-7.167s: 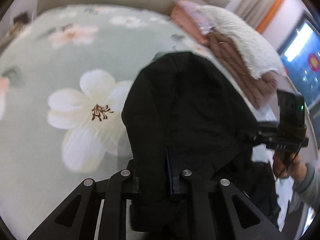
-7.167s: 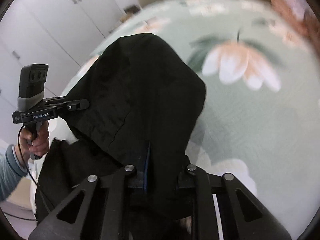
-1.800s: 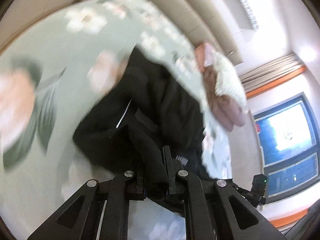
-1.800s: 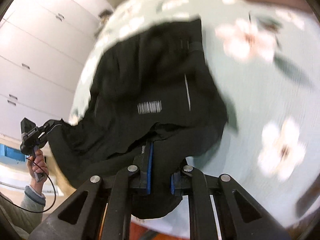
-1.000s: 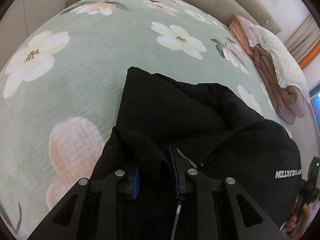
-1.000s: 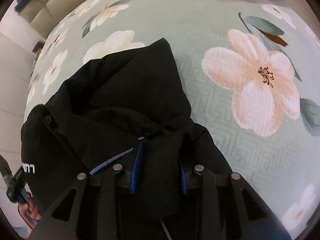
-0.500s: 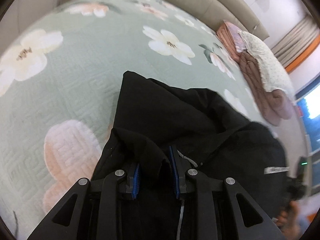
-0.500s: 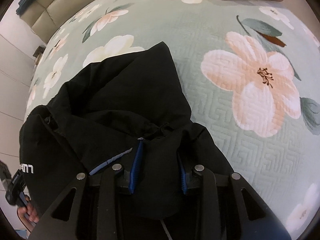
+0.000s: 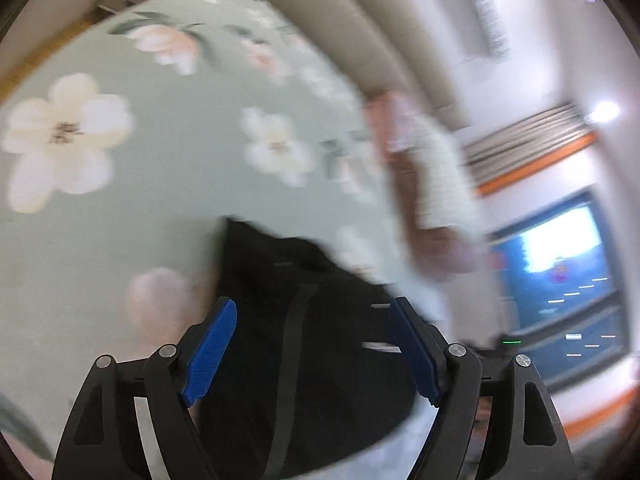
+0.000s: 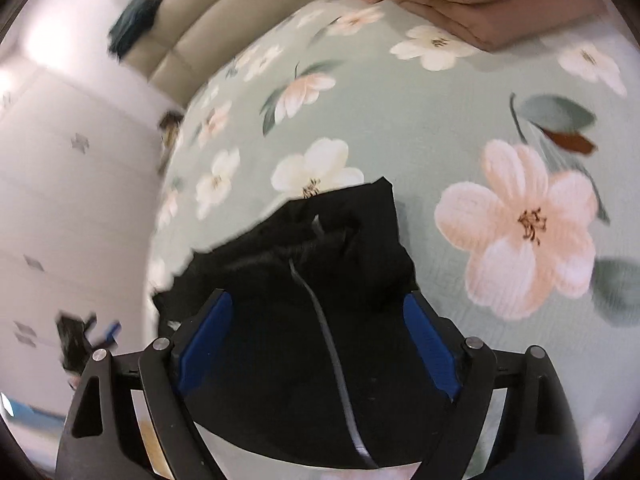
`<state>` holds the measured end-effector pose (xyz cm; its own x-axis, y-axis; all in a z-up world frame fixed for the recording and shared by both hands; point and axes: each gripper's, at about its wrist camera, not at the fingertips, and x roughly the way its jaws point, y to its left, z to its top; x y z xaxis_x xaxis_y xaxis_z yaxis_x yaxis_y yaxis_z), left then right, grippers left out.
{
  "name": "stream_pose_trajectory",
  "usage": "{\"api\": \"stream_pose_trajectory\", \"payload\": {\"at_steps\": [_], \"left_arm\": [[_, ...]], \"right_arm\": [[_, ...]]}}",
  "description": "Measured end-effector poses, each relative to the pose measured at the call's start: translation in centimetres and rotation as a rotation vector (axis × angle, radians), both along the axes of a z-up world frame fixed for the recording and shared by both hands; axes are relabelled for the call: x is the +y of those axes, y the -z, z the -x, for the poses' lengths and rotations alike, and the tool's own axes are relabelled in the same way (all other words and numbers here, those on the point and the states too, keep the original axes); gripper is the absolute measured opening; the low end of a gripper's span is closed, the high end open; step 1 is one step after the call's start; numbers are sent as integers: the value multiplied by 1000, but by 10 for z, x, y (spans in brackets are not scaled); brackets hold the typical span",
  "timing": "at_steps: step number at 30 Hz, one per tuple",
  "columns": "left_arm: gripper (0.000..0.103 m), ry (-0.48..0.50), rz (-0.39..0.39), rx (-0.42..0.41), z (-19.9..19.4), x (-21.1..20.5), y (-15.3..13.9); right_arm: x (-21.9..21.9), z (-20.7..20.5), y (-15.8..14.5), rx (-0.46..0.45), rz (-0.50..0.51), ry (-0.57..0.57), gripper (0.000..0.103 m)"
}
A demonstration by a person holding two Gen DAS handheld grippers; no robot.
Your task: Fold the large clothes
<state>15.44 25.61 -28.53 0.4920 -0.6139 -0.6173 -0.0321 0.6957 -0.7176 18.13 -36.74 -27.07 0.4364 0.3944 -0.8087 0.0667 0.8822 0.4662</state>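
No lettering can be read anywhere; motion blur smears any marks on the black garment (image 9: pixel 304 320)

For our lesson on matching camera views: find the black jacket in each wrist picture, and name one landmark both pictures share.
Left wrist view: the black jacket fills the lower centre, lying between the open fingers of the left gripper.
Right wrist view: the jacket fills the lower centre, between the open fingers of the right gripper.
Shared landmark: the green floral bedspread beneath it.

The left gripper (image 9: pixel 312 344) is spread wide (blue fingers (image 9: pixel 210 354) apart), the black garment (image 9: pixel 304 320) between them on the bed (image 9: pixel 120 200).
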Motion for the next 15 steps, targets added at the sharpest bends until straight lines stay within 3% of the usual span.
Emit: {"api": "stream_pose_trajectory", "payload": {"at_steps": [2, 4, 7, 11, 13, 14, 15], "left_arm": [[80, 20, -158, 58, -13, -22, 22], [79, 34, -257, 87, -25, -37, 38], [79, 41, -197, 93, -37, -42, 54], [79, 120, -215, 136, -57, -50, 72], [79, 153, -165, 178, -66, -55, 90], [79, 151, -147, 188, -69, -57, 95], [69, 148, -139, 175, -69, -61, 95]], "right_arm": [[16, -9, 13, -2, 126, -86, 89], [33, -17, 17, -51, 247, -164, 89], [40, -30, 31, -88, 372, -218, 89], [27, -55, 52, -59, 258, -227, 89], [25, -68, 67, -18, 189, -243, 86], [26, -70, 69, -12, 176, -245, 80], [27, -68, 69, -14, 183, -244, 55]]}}
